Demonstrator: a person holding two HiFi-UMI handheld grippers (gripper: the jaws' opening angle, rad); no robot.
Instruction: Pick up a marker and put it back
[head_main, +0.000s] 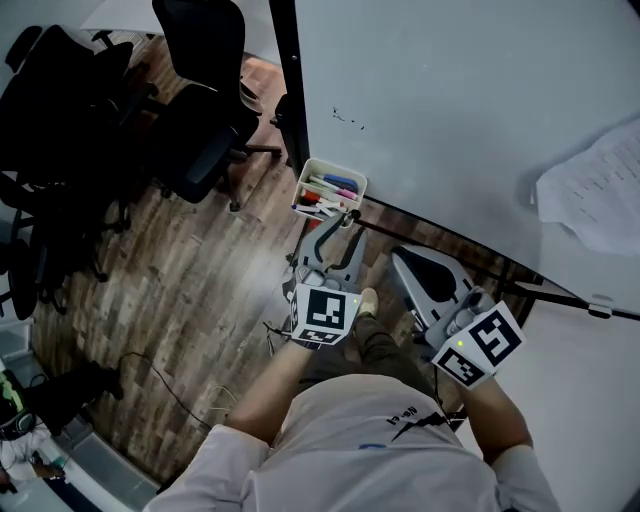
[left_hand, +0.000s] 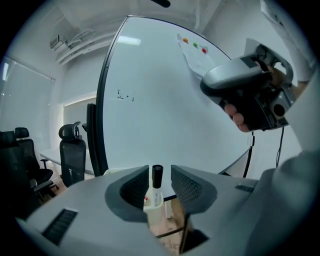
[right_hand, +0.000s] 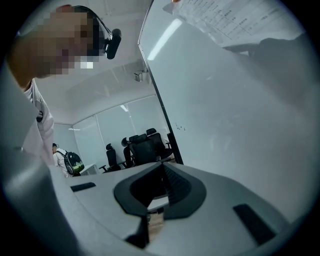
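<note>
A white tray (head_main: 304, 186) hangs on the lower edge of the whiteboard (head_main: 450, 100) and holds several markers (head_main: 328, 191). My left gripper (head_main: 338, 222) points at it from just below. In the left gripper view a white marker with a black cap (left_hand: 157, 175) stands upright in the tray (left_hand: 156, 214), between the open jaws of the left gripper (left_hand: 156, 172), with a gap on each side. My right gripper (head_main: 402, 257) hangs lower right, away from the tray. Its pads meet at the tips with nothing held.
Black office chairs (head_main: 200, 110) stand on the wooden floor to the left. A sheet of paper (head_main: 595, 190) is stuck on the whiteboard at the right. A thin cable (head_main: 170, 385) lies on the floor. A person with a backpack (right_hand: 70, 162) stands far off.
</note>
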